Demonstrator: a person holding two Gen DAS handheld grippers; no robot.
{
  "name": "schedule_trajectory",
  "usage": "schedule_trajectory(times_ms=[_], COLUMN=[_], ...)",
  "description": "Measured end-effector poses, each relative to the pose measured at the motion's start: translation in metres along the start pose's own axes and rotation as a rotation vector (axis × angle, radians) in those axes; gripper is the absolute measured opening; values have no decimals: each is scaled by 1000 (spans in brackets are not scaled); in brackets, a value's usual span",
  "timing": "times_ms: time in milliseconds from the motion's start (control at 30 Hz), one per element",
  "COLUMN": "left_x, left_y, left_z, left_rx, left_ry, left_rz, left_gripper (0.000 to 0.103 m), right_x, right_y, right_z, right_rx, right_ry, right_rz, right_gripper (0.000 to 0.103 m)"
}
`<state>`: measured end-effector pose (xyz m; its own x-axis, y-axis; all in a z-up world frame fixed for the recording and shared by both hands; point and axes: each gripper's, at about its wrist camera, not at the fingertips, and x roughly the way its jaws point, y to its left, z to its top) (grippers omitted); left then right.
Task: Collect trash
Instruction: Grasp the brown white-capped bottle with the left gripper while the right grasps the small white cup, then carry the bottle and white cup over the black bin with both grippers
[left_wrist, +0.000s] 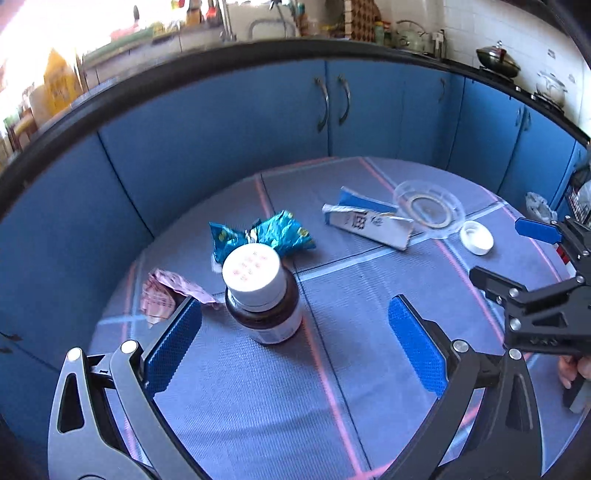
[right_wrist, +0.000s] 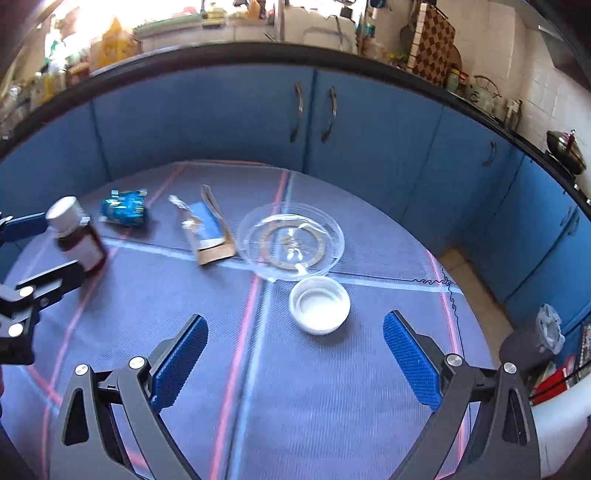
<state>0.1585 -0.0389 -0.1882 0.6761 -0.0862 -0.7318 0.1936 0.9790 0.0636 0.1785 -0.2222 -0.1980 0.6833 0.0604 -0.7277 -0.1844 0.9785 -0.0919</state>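
Left claw (left_wrist: 295, 343) is standing spread wide, holding nothing; right claw (right_wrist: 295, 362) is likewise spread and empty. Both are hovering over the cloth-covered table (right_wrist: 332, 406).

Step in hand, as I judge it: left claw is lining up on the brown bottle (left_wrist: 264, 295). To do it well, it should be centring on the bottle body below the white lid and squeezing low, since a tall upright bottle may tip if one pad touches first.

Bottle is standing just ahead of the left claw, nearer its left pad. Pink paper (left_wrist: 162, 295) is lying beside that pad; blue wrapper (left_wrist: 266, 236) just beyond the bottle.

White cap (right_wrist: 319, 304) is lying open side up, just ahead of the right claw, between its pads.
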Motion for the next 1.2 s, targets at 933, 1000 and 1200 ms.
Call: schedule_trajectory(times_ms=[933,1000,1200], left_x=[-30,-37,-51], left_y=[-65,-85,-137], left_z=[21,22,31], left_rx=[72,100,165], left_ry=[-32,-38,-50], left_rz=[-150,-175,-233], left_gripper=[46,46,46], right_x=[-75,-90,-127], right_y=[-57,-68,-99], right_z=[-33,-40,-60], right_rx=[109,118,148], right_ry=[-31,-43,-75], right_rz=[-14,-33,-83], right_gripper=[39,39,39])
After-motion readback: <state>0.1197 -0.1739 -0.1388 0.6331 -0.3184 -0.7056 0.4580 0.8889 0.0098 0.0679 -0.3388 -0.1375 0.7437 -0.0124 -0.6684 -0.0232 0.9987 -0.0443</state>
